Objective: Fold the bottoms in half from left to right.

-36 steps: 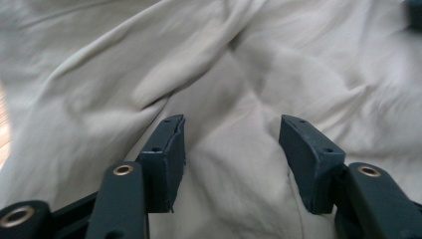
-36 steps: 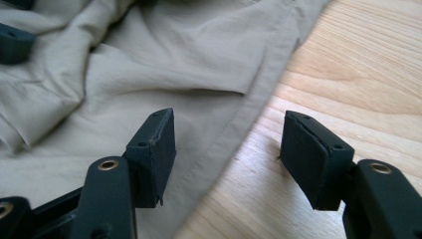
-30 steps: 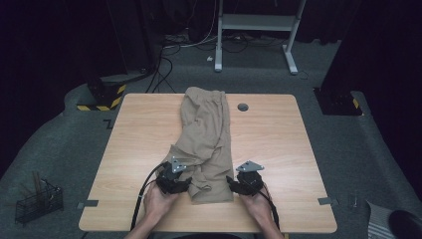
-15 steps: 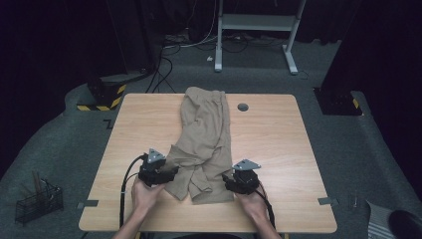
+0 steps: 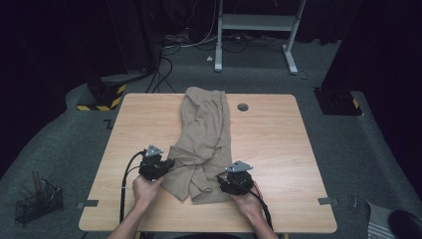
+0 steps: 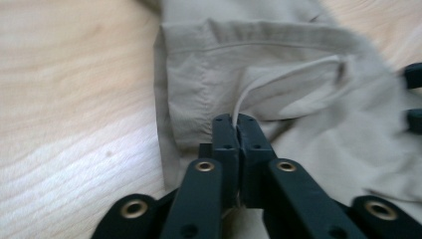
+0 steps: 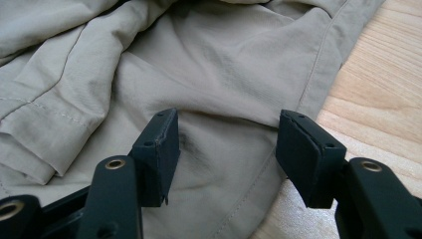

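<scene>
1. Here, at the far left of the high view, a wire basket (image 5: 38, 203) sits on the floor, well apart from the wooden counter (image 5: 278, 149).
2. The left gripper (image 5: 160, 166) sits at the left edge of the khaki shorts (image 5: 204, 134); its jaws have just been closing and now stand pressed together on a thin fold of cloth at the hem (the left gripper view shows fabric caught between the pads).
3. The shorts lie in the middle of the counter, waistband toward the far edge, legs toward the person. They look crumpled: soft creases, a stitched hem, one leg bunched over the other, light, limp fabric.
4. The right gripper (image 5: 230, 182) rests at the near right corner of the shorts, its jaws spread with cloth lying under them, not pinched.
5. Judging from this, the handling is early: one side is gripped, the other is not yet taken, and any spreading or folding appears still to come.
</scene>
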Tool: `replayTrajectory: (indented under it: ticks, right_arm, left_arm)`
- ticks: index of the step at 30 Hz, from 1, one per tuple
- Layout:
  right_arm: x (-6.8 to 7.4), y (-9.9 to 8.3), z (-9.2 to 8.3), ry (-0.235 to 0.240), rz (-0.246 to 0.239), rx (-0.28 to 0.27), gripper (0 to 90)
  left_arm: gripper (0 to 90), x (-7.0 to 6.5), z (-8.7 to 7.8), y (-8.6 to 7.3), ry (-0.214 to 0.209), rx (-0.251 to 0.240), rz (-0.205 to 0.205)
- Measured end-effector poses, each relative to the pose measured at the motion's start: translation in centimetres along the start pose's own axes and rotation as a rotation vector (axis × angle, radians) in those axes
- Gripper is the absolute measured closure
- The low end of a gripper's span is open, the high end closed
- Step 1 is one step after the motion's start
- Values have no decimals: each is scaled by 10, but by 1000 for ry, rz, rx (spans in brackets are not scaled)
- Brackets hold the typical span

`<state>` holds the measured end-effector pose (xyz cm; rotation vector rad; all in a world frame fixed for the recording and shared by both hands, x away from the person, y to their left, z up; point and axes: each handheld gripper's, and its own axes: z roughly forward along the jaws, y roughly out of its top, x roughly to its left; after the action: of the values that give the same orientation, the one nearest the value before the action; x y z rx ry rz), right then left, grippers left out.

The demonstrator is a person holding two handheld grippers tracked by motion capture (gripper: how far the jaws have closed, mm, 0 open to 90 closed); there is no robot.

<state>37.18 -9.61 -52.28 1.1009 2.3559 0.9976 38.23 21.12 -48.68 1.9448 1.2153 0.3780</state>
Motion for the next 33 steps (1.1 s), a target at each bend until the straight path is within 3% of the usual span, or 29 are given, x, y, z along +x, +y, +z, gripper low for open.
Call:
replayTrajectory:
  ticks: [5, 7, 10, 12, 17, 20, 22, 24, 27, 29, 33]
  right_arm:
    - [0, -1, 0, -2, -1, -7, 423]
    - [0, -1, 0, 0, 3, -5, 418]
    - [-1, -1, -3, 19, 20, 3, 406]
    - [-2, -2, -8, 27, 27, -7, 406]
    - [-9, -11, -20, 16, 43, -8, 406]
    - [-12, -18, -21, 0, 39, 18, 421]
    - [-12, -18, -20, -13, 30, 13, 417]
    - [-14, -16, -17, -13, 22, 7, 405]
    - [-17, -8, -9, -25, 43, 16, 361]
    - [-18, -1, -4, -27, 44, 46, 298]
    - [-20, 5, -4, 4, 38, 91, 314]
  left_arm:
    - [891, -28, -19, 14, -67, -89, 87]
    - [891, -46, -22, 17, -111, -107, 140]
    - [887, -70, -15, 13, -171, -78, 200]
    - [882, -85, -3, 6, -178, -39, 246]
    - [872, -99, 30, -10, -142, 69, 294]
    - [872, -94, 44, -17, -110, 122, 288]
    - [876, -89, 46, -15, -100, 110, 272]
    - [873, -87, 47, -13, -70, 106, 294]
    - [845, -79, 50, -10, -56, 97, 259]
    - [781, -77, 50, -9, -36, 96, 235]
    - [551, -82, 40, -11, -28, 75, 209]
